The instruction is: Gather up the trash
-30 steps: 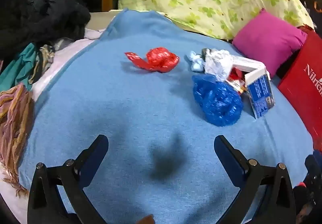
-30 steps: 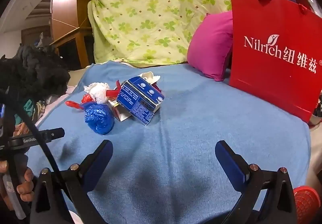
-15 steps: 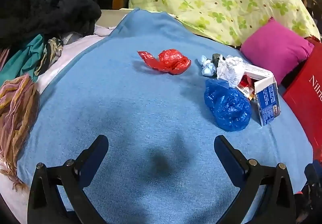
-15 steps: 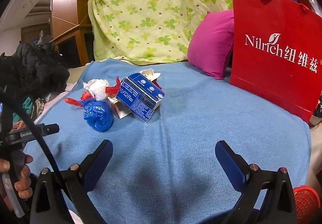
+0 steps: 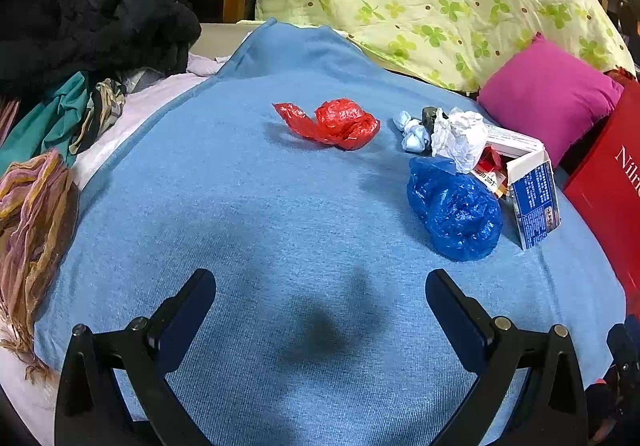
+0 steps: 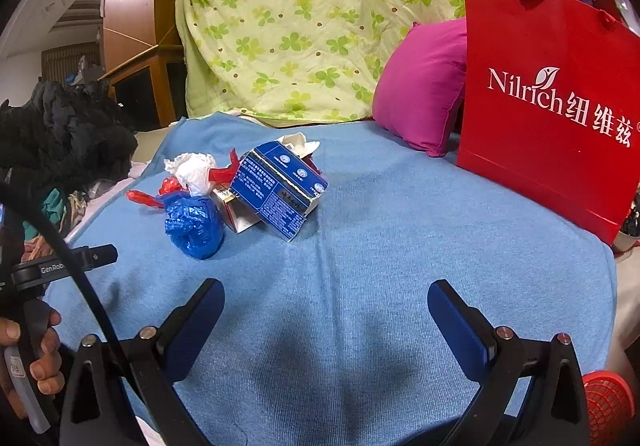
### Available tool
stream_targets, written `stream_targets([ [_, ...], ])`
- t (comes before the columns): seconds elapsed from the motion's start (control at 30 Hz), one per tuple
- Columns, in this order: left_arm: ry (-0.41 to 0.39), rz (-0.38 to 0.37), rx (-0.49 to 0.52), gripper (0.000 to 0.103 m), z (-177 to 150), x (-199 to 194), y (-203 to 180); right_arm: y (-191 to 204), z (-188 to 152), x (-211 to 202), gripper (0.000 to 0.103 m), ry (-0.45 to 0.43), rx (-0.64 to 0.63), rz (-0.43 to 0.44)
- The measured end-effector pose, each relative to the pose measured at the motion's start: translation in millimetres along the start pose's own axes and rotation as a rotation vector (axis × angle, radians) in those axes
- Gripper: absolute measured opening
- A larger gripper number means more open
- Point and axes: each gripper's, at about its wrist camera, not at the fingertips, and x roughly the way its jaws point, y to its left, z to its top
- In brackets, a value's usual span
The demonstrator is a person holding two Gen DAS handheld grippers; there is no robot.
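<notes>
A blue blanket (image 5: 248, 213) is the ground for everything. On it the trash clusters — blue carton (image 6: 280, 189), blue bag (image 5: 454, 215) touching it, red bag (image 5: 336, 121) farther off. Left gripper (image 5: 320, 302) and right gripper (image 6: 326, 312) hover above it — both spread wide, empty.

Both wrist cameras look low and forward along their fingers over the blue blanket (image 5: 280, 230). The left view faces the trash pile (image 5: 472, 173) at 1 o'clock, the right at 11 o'clock (image 6: 240, 189); both share it.
</notes>
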Motion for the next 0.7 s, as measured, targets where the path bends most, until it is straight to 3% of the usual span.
stream_targets([
  [0.7, -0.002, -0.002, 0.009, 0.103, -0.5, -0.3, -2.9, 1.0, -0.2, 1.4, 0.103, 0.003, -0.002, -0.002],
])
